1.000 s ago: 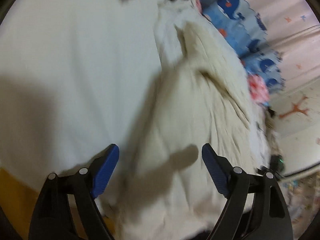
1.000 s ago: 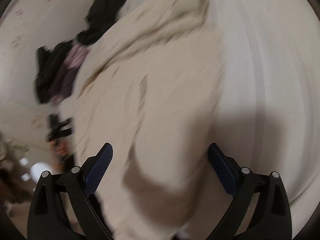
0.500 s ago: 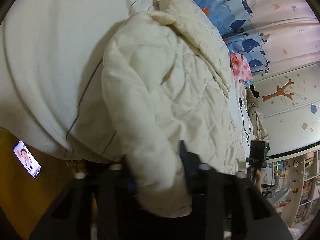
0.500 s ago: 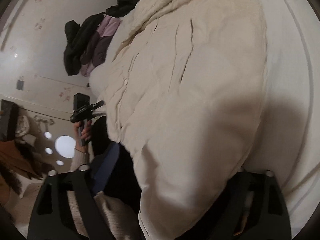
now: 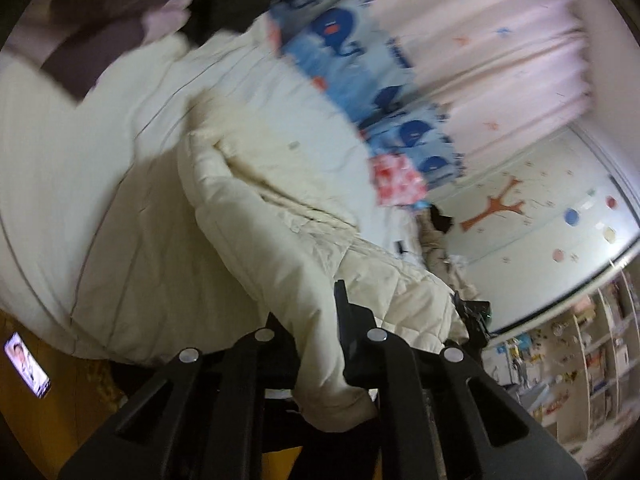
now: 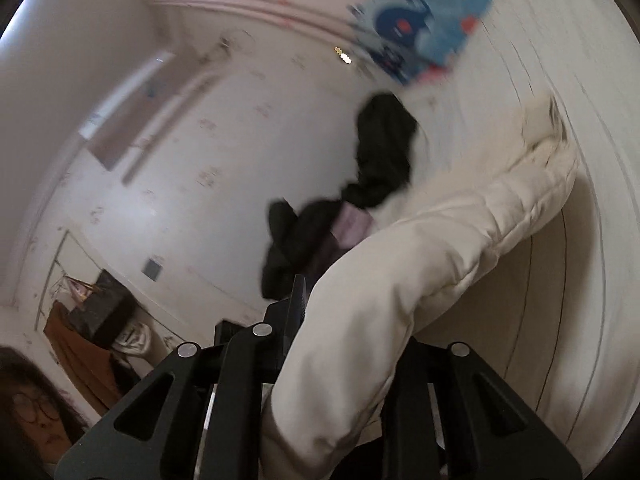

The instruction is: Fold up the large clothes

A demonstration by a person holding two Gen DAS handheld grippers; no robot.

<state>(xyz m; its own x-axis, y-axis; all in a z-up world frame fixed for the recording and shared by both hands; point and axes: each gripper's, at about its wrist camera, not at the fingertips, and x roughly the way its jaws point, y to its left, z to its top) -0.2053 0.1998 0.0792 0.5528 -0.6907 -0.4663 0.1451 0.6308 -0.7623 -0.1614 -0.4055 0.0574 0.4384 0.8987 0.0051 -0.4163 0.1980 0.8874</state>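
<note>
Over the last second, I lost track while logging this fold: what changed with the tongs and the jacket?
Both tongs went from open above the flat cream quilted jacket to shut on it: the left tongs and the right tongs each pinch a bunched edge and have lifted it off the white bedsheet. The dark clothes pile and whale-print blanket stayed put.

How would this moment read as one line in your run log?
left gripper: shut on cream coat | right gripper: shut on cream coat | coat lifted off bed
</note>
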